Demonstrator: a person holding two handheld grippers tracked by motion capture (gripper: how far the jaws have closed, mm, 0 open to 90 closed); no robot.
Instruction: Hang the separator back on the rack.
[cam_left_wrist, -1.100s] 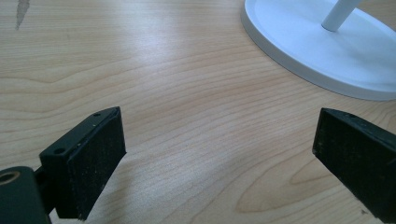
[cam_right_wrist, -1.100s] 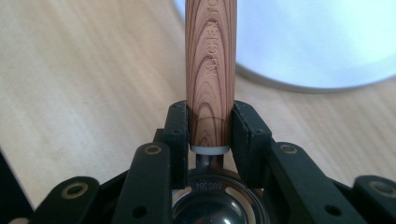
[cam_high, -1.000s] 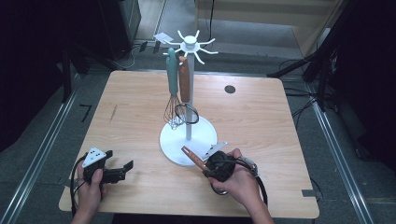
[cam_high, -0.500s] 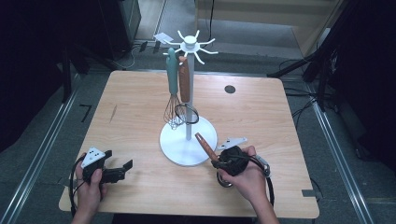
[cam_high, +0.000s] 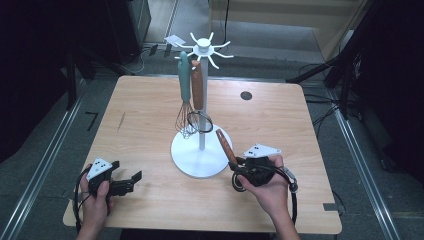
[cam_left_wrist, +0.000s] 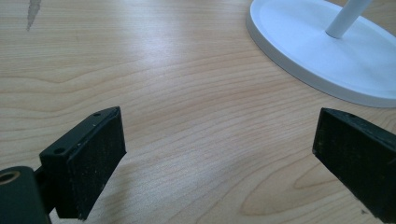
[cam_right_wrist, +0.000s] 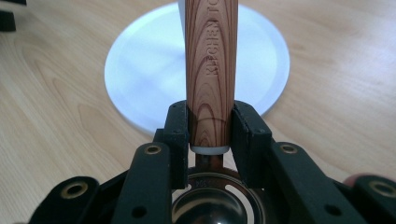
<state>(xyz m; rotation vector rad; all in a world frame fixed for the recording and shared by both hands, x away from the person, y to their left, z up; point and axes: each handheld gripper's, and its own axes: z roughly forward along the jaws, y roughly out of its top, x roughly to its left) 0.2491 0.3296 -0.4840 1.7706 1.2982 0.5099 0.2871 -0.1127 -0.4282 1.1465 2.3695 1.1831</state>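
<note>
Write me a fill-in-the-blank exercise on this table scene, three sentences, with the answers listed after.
1. The right claw is shut on a utensil whose handle is made of ____.
2. The left claw rests on the table with its jaws ____.
3. On the white stand hangs a whisk with a ____ handle.

Answers: wood; open; teal
</note>
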